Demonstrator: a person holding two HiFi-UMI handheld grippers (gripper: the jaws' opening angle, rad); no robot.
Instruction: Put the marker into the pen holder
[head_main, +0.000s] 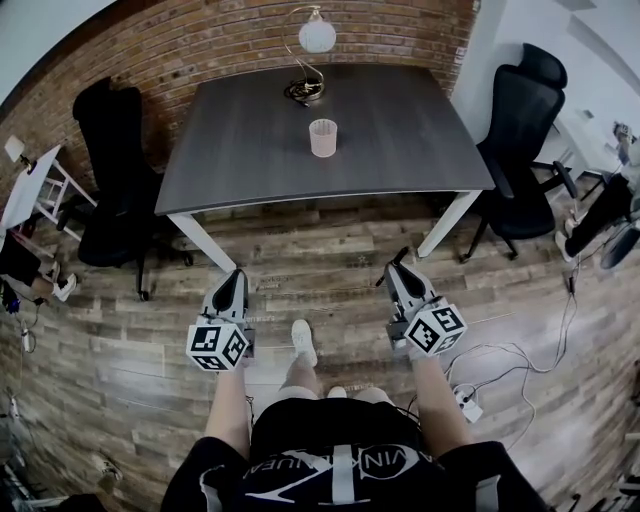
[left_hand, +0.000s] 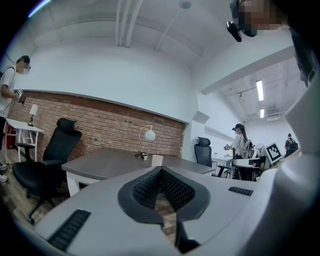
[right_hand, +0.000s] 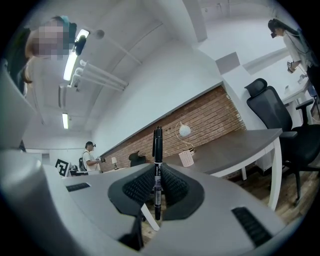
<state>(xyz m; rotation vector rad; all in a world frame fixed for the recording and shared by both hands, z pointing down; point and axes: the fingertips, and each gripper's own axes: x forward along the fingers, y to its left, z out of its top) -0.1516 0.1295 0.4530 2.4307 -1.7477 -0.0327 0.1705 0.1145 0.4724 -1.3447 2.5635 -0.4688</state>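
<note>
Marker (right_hand: 158, 145) stands upright, pinched in our right gripper (head_main: 398, 270), left gripper (left_hand: 161, 181) closed on nothing, both well short of the table (head_main: 420, 130), so we judge this the carry step; next we reach over the pen holder (head_main: 323, 138) and lower it in.

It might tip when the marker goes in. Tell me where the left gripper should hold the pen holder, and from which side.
Probably its upper wall on the left side, coming in level from the near-left of the table. The pen holder stands upright and open-topped, with the lamp close behind, so the back is crowded. The left gripper, now shut, must open first.
</note>
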